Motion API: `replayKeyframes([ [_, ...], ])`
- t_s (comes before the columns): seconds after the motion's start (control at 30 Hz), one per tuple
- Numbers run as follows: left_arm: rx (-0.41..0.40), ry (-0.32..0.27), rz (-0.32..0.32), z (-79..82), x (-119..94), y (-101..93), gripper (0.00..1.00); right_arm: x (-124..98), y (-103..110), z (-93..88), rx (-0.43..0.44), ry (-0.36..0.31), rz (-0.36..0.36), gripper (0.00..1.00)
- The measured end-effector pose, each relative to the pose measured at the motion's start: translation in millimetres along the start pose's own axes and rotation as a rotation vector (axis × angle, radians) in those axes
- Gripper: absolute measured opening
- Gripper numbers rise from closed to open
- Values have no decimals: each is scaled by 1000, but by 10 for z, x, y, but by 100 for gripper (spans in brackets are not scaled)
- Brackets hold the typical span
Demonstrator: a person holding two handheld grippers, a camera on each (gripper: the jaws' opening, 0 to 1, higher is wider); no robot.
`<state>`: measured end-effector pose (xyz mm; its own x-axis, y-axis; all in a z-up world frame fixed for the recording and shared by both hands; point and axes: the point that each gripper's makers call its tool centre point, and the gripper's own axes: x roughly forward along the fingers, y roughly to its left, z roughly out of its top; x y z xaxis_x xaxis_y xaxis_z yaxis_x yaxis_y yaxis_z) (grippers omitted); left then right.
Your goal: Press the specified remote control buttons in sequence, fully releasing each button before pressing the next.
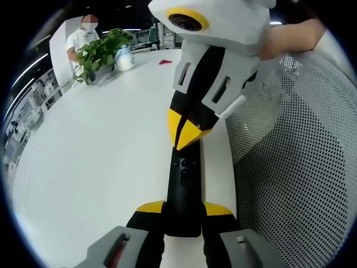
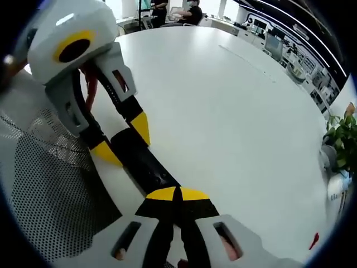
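L gripper (image 1: 184, 207) clamps remote (image 1: 183, 190); R gripper (image 2: 177, 194) closed, tips on it.

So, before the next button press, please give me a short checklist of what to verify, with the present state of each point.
1. Left gripper holds the remote at its near end: ok, jaws closed on both sides.
2. Right gripper closed to a single pressing tip: ok.
3. Right tip over the remote's buttons: ok, it points down at the upper end.
4. Previous button fully released: cannot tell, the tip hides the contact.
5. Remote lying on the table: ok, near the edge beside the mesh chair.
6. Which button is under the tip: cannot tell.
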<state>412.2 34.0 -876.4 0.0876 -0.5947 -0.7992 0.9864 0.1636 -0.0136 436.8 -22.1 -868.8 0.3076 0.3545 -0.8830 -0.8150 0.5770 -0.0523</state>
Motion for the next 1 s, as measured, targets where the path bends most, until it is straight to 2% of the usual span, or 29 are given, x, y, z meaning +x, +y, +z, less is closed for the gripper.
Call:
replayKeyframes([
  [0.3, 0, -2, -1, 0, 5, 1, 25, -13, 25, -20, 122, 21, 42, 0],
  [0.47, -1, -3, -1, 1, 3, 2, 25, -30, 115, -14, 208, 34, 109, 0],
  [0.6, -2, -4, -1, 1, 1, 2, 25, -42, 148, 19, 210, 27, 119, 0],
  [0.7, -2, -5, -1, 0, 1, 2, 25, -48, 140, 12, 200, 39, 100, 0],
  [0.83, -3, -5, -1, 0, 0, -1, 25, -36, 196, -3, 208, 52, 124, 0],
  [1.0, -3, -6, -3, 2, -2, -4, 25, -32, 212, -8, 162, 57, 110, 0],
])
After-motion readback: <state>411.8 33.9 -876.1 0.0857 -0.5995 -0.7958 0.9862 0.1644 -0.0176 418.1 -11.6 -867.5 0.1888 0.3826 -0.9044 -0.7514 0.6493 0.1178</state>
